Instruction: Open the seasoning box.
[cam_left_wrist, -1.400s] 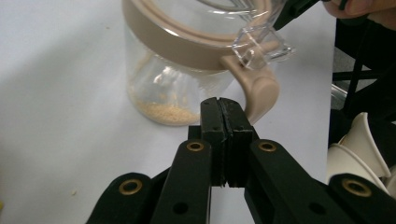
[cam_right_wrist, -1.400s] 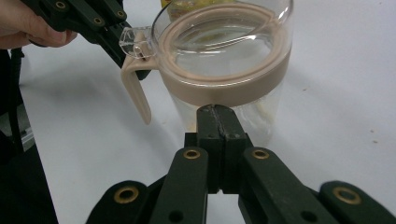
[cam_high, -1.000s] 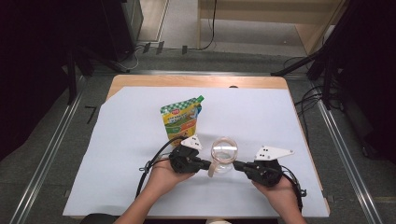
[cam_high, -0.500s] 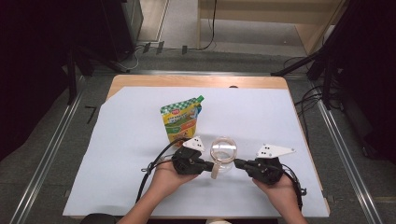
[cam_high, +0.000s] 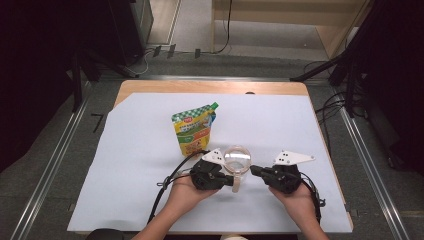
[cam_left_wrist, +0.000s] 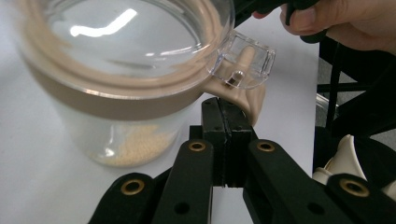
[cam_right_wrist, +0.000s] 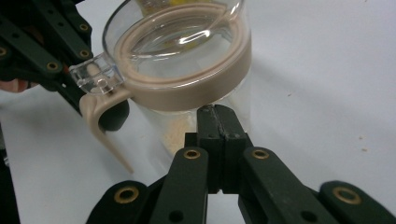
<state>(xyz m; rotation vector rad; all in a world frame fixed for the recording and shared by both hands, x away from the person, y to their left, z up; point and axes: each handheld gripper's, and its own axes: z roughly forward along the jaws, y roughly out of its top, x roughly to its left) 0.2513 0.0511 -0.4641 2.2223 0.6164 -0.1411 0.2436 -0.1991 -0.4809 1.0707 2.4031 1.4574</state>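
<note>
A clear jar (cam_high: 237, 159) with a see-through lid and a beige collar stands on the white sheet between my two grippers. A little beige grain (cam_left_wrist: 135, 147) lies at its bottom. A beige latch handle (cam_right_wrist: 100, 126) hangs down from the clear lid tab (cam_left_wrist: 245, 60). My left gripper (cam_high: 231, 176) is shut with nothing between its jaws, and its tips (cam_left_wrist: 225, 122) sit right at that handle. The right gripper (cam_high: 252, 170) is also shut and empty, with its tips (cam_right_wrist: 217, 119) against the jar's glass wall just under the collar.
A green and yellow spouted pouch (cam_high: 194, 130) lies on the white sheet (cam_high: 300, 125) just beyond the jar, to the left. The wooden table edge (cam_high: 210, 86) runs along the back. Cables trail from both grippers toward the front edge.
</note>
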